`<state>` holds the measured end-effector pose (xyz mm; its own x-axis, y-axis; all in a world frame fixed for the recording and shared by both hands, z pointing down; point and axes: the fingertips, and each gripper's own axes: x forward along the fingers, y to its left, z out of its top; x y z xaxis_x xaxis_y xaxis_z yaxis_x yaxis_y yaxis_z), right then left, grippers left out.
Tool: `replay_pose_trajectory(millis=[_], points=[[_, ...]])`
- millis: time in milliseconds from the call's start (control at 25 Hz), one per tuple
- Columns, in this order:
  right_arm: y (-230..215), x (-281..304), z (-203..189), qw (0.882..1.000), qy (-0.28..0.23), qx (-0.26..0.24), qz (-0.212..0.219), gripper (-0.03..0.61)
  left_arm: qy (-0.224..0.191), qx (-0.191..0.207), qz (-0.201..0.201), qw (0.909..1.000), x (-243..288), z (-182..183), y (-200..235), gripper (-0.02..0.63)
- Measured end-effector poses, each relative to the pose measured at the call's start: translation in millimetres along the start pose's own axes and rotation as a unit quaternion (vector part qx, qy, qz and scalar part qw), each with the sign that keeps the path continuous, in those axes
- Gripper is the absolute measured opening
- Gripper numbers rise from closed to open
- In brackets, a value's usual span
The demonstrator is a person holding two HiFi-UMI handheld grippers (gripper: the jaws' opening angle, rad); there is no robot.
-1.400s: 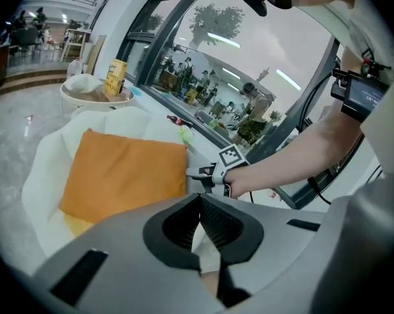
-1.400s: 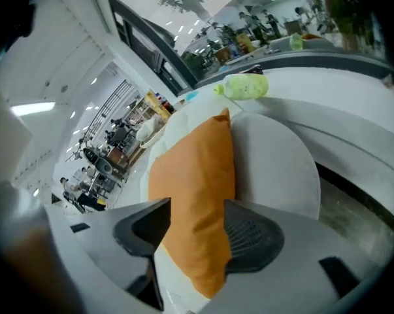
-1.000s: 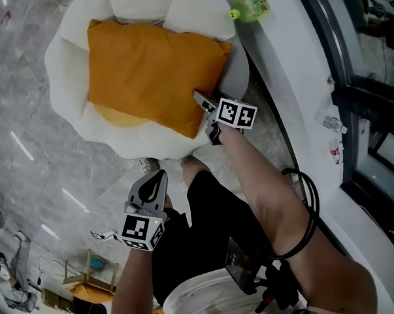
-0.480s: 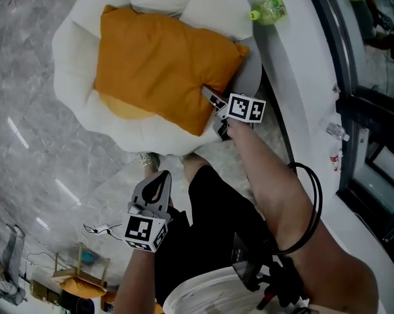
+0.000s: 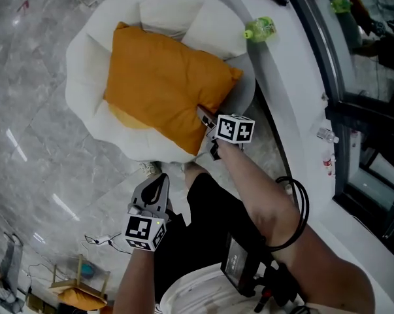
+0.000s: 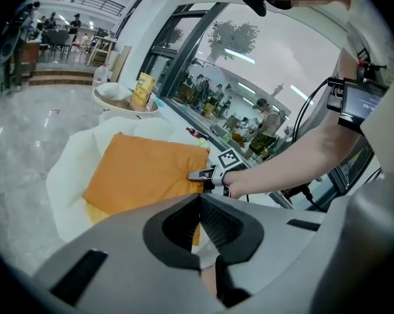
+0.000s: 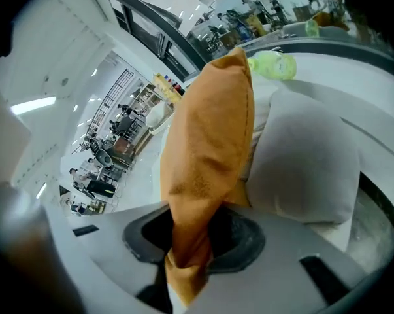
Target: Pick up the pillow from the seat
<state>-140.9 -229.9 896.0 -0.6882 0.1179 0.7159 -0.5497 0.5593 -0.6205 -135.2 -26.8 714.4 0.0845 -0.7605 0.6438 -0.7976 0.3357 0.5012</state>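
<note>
Grey marble floor (image 5: 33, 142), with a white curved ledge (image 5: 295, 110) along the glazed wall on the right. 1 green bottle (image 5: 261, 28) lies on the ledge.

Right gripper (image 7: 190, 241): the 2 jaws are closing with the pillow's (image 7: 206, 149) near corner between them. Orange fabric fills the gap and is bunched, and both pads touch it. In the right gripper view the pillow rises from the jaws as a narrow edge-on slab, with a pale grey seat lobe (image 7: 301, 156) just beside it on the right. In the head view the right gripper (image 5: 203, 115) sits at the pillow's lower right corner. Its marker cube (image 5: 234, 128) is just behind, and the forearm runs back toward the body with a black cable loop (image 5: 295, 214) around it.

Left gripper (image 6: 200, 221): jaws pressed together at the tips, nothing between them. It is well apart from the pillow. In the head view the left gripper (image 5: 159, 182) is held low, close to the person's black shorts (image 5: 203, 227), over the floor, with its marker cube (image 5: 144, 231) nearest the camera.

The pillow (image 5: 164, 87) is orange and lies flat in the white petal-shaped seat (image 5: 85, 64), covering most of the seat's centre. A yellow cushion (image 5: 121, 116) shows under its lower left edge. I can't tell whether the gripped corner is off the seat.
</note>
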Motion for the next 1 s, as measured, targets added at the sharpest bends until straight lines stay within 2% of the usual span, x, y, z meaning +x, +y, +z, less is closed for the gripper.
replay_pose_trajectory(millis=[640, 800, 1000], points=[[101.3, -54.4, 16.8, 0.995, 0.015, -0.099, -0.021, 0.106, -0.044, -0.006, 0.026, 0.9987, -97.8, 23.2, 35.7, 0.011], [112.2, -58.2, 16.8, 0.995, 0.018, -0.100, -0.021, 0.103, -0.051, -0.002, 0.030, 0.9982, -116.9, 30.3, 41.9, 0.011], [115.5, -50.0, 17.3, 0.992, 0.016, -0.113, -0.048, 0.103, -0.051, 0.000, 0.036, 0.9981, -136.9, 26.7, 52.2, 0.011]])
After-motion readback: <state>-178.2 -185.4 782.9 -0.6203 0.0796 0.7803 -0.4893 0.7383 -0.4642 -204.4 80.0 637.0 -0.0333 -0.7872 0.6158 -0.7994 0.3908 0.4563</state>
